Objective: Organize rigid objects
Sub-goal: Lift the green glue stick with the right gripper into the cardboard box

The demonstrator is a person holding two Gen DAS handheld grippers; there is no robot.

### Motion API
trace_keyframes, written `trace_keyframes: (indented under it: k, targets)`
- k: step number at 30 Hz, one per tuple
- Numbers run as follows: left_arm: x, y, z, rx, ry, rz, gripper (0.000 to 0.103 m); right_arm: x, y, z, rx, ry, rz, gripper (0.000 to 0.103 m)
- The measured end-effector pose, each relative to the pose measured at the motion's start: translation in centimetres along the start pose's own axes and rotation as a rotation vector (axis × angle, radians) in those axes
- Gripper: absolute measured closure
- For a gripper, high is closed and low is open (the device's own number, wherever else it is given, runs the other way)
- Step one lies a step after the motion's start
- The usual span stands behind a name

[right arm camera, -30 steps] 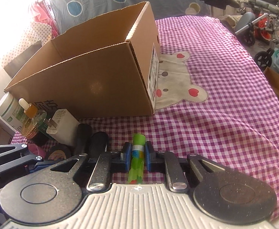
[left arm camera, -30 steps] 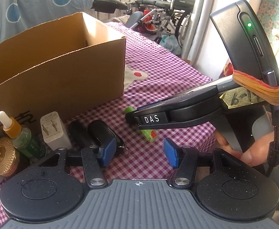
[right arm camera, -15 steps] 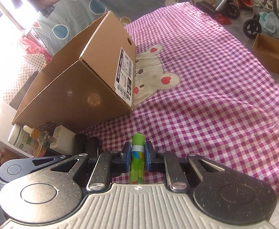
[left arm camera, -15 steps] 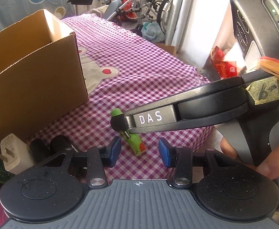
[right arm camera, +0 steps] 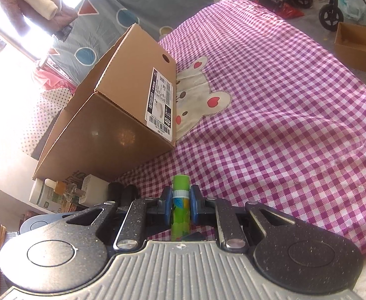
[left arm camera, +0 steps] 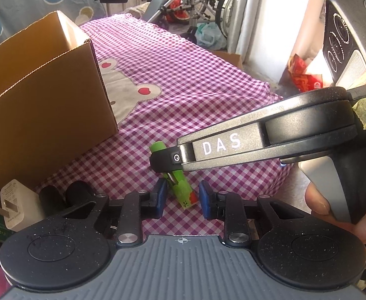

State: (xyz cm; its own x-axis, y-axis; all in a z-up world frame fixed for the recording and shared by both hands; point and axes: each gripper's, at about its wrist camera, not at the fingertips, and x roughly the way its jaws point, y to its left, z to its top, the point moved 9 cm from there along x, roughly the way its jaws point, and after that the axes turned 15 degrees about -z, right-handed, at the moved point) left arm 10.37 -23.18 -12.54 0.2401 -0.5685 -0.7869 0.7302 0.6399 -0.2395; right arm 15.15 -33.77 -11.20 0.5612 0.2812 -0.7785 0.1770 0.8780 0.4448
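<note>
Right wrist view: the right gripper [right arm camera: 180, 203] pinches a green tube [right arm camera: 181, 210]; the left gripper [left arm camera: 181, 196] is spread just beside it.

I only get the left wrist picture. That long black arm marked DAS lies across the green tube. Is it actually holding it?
Observer: Yes. In the right wrist view the right gripper is shut on the green tube, with a blue pad pressed to each side.
Operator: Is anything on the box's end that I can't see?
Observer: The cardboard box has a white printed label with a barcode on that end wall, next to the bear patch.
Operator: What's left of the white plug? My picture cuts off.
Observer: A dropper bottle with an amber neck, and a white bottle with green print beside it.
</note>
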Motion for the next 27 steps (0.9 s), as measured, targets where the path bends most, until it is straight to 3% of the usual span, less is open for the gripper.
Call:
trace_keyframes:
  k: [7,14,21,27]
  targets:
    - [-1.0,-0.6,0.1,0.026,-0.029,0.022,0.078,-1.6,0.6,0.2,0.005,-0.038,0.021,0.086]
    - [-5.0,-1.9,1.1,0.060,-0.125,0.059,0.078,-5.3,3.2,0.9,-0.043,-0.128,0.042,0.086]
    - [-11.4,-1.6,2.8,0.062,-0.266,0.125,0.078,-9.6,8.9,3.1,-0.163,-0.248,0.103,0.086]
    - [-16.5,1.9,4.4,-0.021,-0.349,0.198,0.078,-9.8,15.8,5.8,-0.277,-0.250,0.201,0.086]
